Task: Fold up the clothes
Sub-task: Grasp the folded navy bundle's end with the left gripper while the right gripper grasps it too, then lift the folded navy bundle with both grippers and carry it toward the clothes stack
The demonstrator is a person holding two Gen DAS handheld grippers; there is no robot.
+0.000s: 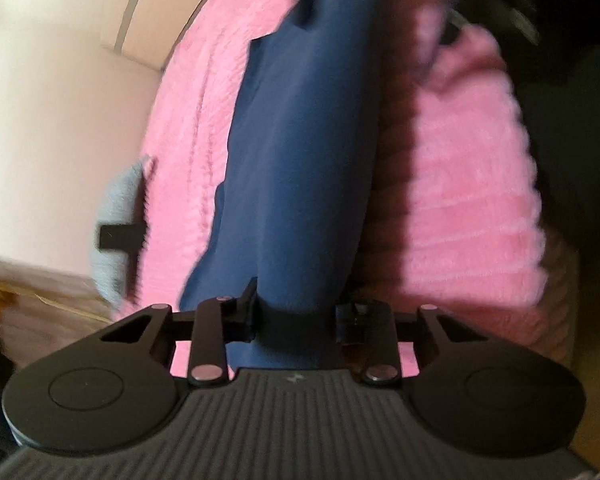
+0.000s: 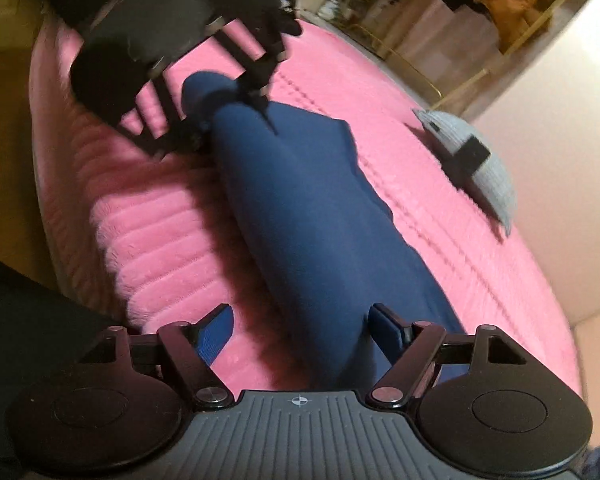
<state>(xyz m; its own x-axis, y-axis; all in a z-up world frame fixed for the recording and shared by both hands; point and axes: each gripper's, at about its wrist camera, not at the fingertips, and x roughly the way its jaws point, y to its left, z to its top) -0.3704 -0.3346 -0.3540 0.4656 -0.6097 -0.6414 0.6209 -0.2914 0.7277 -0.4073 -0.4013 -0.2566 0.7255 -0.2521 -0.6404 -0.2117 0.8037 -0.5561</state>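
Navy garment (image 2: 320, 216) lengthwise mid-frame on pink bed (image 2: 152, 248) — left gripper (image 1: 296, 312) clamped on one end, right gripper (image 2: 300, 320) wide, straddling the other — best kept taut.

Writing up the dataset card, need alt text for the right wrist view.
A long navy blue garment lies bunched lengthwise on a pink ribbed bedspread, between the open right claw near the camera and the left claw gripping its far end. A light blue folded item lies at right.
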